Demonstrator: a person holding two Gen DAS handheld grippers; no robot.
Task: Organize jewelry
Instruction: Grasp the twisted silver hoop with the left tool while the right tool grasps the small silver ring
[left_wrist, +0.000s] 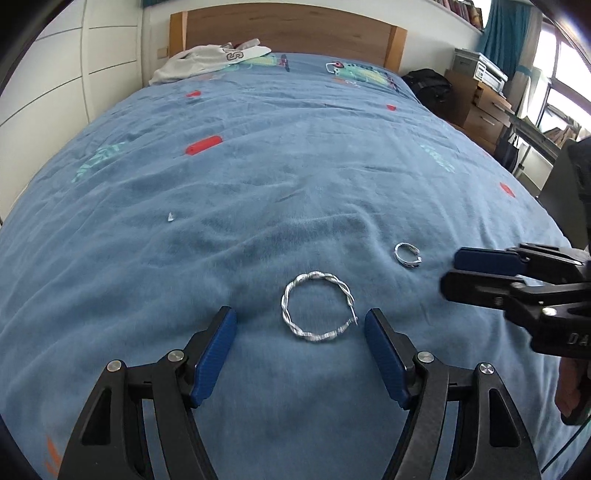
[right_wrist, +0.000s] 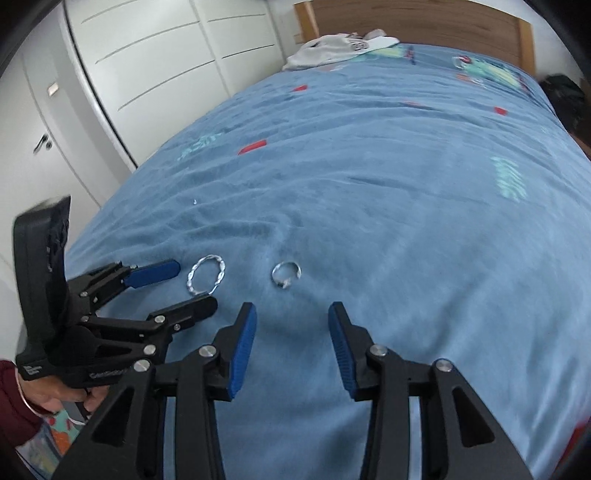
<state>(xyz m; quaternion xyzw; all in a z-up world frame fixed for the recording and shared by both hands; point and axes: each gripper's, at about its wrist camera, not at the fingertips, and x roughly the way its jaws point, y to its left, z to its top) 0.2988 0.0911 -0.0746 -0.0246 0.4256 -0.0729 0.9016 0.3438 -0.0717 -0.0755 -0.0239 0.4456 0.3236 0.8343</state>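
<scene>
On the blanket (left_wrist: 258, 192), two pieces are laid flat and well apart: a twisted hoop (left_wrist: 317, 312) and a small ring (left_wrist: 407, 254). The left gripper (left_wrist: 300, 325) is held low with its jaws wide, the hoop lying just ahead between them, presumably for a grasp. The right gripper (right_wrist: 292, 314) is likewise held wide, aimed at the ring ahead. Nothing is gripped.
</scene>
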